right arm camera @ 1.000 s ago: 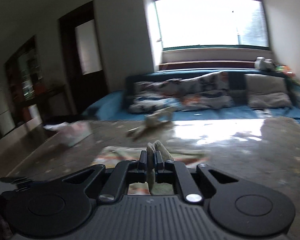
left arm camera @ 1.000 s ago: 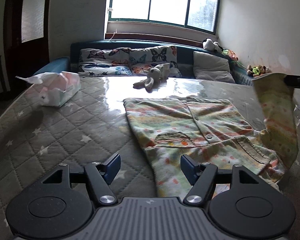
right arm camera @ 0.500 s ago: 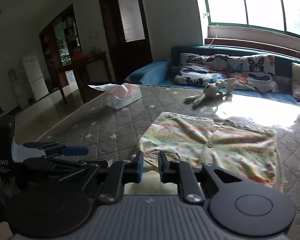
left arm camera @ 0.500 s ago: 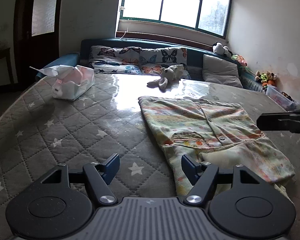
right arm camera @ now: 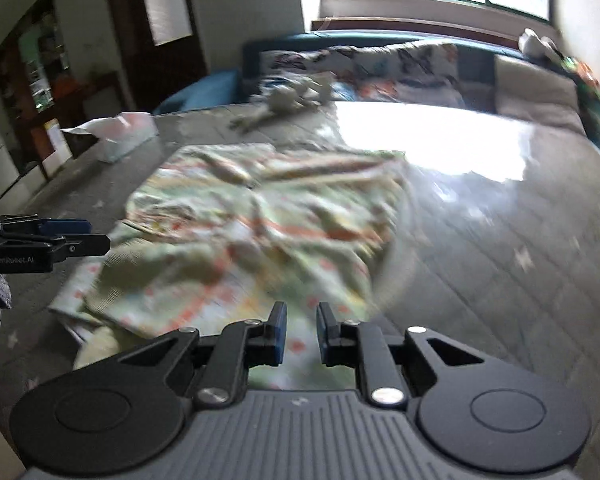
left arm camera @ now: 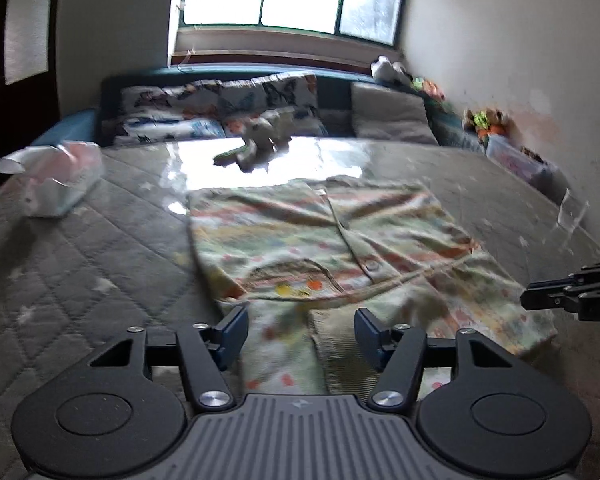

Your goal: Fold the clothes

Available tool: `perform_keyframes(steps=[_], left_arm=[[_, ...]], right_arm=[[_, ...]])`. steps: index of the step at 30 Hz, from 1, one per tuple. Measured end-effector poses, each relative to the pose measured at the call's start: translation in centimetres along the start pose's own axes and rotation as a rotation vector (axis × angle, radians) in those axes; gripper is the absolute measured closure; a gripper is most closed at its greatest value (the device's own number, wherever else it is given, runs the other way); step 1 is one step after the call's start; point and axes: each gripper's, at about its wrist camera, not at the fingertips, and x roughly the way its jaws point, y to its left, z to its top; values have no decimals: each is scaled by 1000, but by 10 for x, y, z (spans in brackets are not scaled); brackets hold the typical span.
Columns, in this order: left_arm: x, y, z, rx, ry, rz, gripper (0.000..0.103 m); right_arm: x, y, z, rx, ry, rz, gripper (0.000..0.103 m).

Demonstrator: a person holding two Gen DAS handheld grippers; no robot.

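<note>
Left wrist view: patterned shirt (left arm camera: 328,248) flat on bed (left arm camera: 84,256), one side folded in; left gripper (left arm camera: 300,332) spread, right gripper (right arm camera: 300,328) parted, empty. Next, probably: pinching the near hem.

— What do we see of our own rig?
— Both the left gripper (left arm camera: 301,334) and the right gripper (right arm camera: 301,334) are matte black, blue pads on the fingers, silver screws at the pivots, round discs at four and eight o'clock, ribbed grey housing at six.
</note>
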Motion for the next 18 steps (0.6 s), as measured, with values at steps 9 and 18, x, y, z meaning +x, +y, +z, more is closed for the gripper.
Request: perform_keyframes(steps=[9,18], left_arm=[[22,-17,-2,57,48,-4,92],[12,-26,2,140,8,59,89]], right_arm=[[2,-9,-15,4,-4,-1,87],[1,-13,-7,-18,8,-26,87]])
